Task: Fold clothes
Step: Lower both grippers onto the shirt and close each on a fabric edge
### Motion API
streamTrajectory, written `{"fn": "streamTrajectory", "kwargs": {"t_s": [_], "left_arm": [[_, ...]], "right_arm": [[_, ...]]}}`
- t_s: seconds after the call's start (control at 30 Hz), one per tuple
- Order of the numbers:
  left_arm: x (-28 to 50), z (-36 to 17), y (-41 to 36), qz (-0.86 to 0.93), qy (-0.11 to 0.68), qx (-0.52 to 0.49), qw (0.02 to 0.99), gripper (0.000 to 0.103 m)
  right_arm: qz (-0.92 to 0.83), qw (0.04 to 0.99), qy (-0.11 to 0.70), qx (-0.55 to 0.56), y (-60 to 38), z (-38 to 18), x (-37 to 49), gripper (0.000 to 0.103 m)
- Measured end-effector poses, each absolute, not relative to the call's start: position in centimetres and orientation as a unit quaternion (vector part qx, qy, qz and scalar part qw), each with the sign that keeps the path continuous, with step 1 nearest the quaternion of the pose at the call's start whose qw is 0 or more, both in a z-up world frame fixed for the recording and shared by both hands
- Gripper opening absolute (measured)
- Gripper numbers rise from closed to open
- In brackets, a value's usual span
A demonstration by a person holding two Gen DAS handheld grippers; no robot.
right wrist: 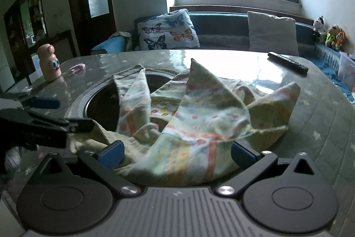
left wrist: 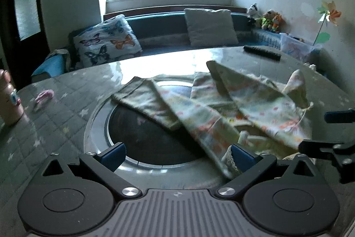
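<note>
A pale garment (left wrist: pixel 199 112) with an orange and yellow print lies crumpled on the table, partly over a round dark inset (left wrist: pixel 144 139). My left gripper (left wrist: pixel 177 156) is open at the garment's near edge, and its right fingertip (left wrist: pixel 241 157) touches the cloth. My right gripper (right wrist: pixel 177 153) is open too, with a heap of the garment (right wrist: pixel 199 117) lying between its spread fingers. In the left wrist view, the right gripper (left wrist: pixel 332 128) shows at the right edge. In the right wrist view, the left gripper (right wrist: pixel 44 114) shows at the left.
The table (left wrist: pixel 55 126) has a grey quilted cover with stars. A pink bottle-shaped figure (right wrist: pixel 48 63) and a small pink item (right wrist: pixel 77 68) stand far left. A black remote (right wrist: pixel 288 63) lies far right. A sofa with a butterfly cushion (right wrist: pixel 168 30) runs behind.
</note>
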State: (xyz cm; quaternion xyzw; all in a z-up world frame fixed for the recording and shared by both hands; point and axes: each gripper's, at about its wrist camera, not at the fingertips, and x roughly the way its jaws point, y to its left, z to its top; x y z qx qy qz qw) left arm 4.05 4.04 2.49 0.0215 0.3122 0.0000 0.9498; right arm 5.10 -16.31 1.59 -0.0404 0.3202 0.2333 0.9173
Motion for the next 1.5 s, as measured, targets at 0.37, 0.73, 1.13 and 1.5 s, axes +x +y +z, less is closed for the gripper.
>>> {"fn": "streamTrajectory", "kwargs": {"t_s": [0.37, 0.73, 1.13, 1.5], "left_arm": [[5.8, 3.7, 4.9, -0.018, 0.302, 0.079, 0.950, 0.103], [13.4, 2.0, 6.2, 0.014, 0.345, 0.018, 0.938, 0.079], [21.4, -0.4, 7.4, 0.029, 0.391, -0.023, 0.920, 0.078], [22.0, -1.3, 7.5, 0.018, 0.397, -0.033, 0.917, 0.008]], "right_arm": [[0.228, 0.921, 0.313, -0.045, -17.3, 2.8, 10.2, 0.103], [0.224, 0.914, 0.332, -0.060, -15.1, 0.9, 17.8, 0.091], [0.235, 0.907, 0.343, -0.064, -12.9, -1.3, 24.8, 0.079], [0.242, 0.894, 0.376, -0.038, -12.8, -2.7, 26.3, 0.012]]}}
